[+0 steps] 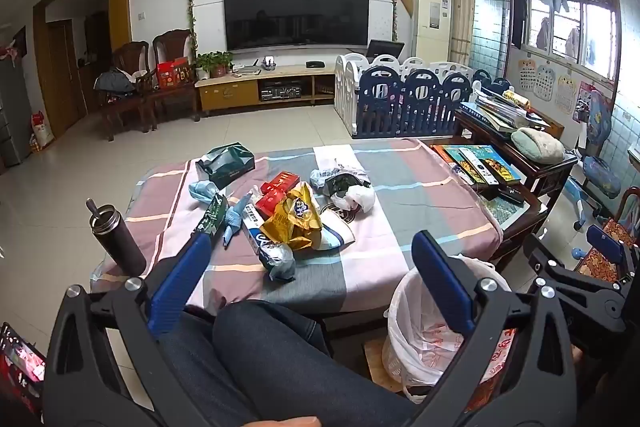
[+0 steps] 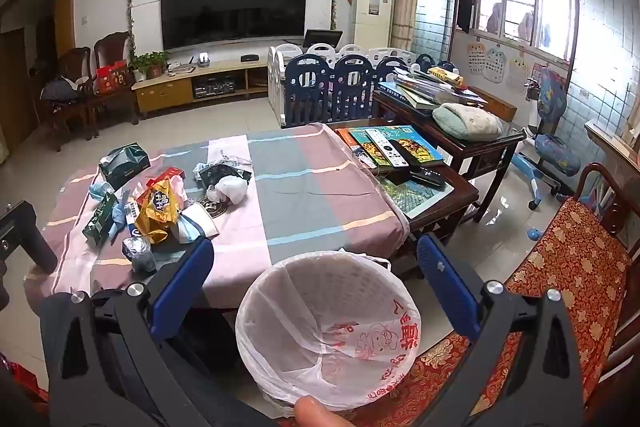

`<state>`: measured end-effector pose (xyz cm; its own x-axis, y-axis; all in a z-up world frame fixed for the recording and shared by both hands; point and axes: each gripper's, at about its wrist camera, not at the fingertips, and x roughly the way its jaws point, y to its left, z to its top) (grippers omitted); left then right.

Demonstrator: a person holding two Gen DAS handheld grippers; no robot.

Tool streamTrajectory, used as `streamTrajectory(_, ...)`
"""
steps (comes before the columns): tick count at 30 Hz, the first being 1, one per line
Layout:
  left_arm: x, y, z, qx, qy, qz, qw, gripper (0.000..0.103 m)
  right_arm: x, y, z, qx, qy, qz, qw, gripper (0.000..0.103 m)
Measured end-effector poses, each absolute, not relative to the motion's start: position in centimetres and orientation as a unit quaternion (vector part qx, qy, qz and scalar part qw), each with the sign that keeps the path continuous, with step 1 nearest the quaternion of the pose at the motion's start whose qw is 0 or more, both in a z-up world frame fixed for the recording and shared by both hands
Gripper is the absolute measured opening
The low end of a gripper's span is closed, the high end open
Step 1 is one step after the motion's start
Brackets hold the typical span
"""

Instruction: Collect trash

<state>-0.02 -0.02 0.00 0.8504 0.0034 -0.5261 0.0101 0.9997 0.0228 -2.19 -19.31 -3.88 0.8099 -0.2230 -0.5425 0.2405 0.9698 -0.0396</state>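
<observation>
While both see trash (image 1: 288, 215), only right (looking down) shows bin (image 2: 280, 291) interior.

low table (image 1: 400, 227) in checked cloth, wrapper pile (image 1: 288, 215), green tissue box (image 1: 226, 163), dark flask (image 1: 118, 235)

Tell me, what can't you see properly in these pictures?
- Trash bin: its bottom is veiled by the white liner in the right wrist view; in the left wrist view a blue finger covers part of it.
- Yellow snack bag: its print is too small to read, and it hides the wrappers beneath.
- Dark flask: the right wrist view shows only part, behind the left gripper's body.
</observation>
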Motion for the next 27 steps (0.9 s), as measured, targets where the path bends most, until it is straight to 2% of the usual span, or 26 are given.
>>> streamTrajectory(27, 0.34, 0.79, -0.19, 0.01, 0.282, 0.0, 0.959, 0.1, -1.98, -19.25, -3.74, 0.016, 0.282, -0.121, 0.952, 0.1)
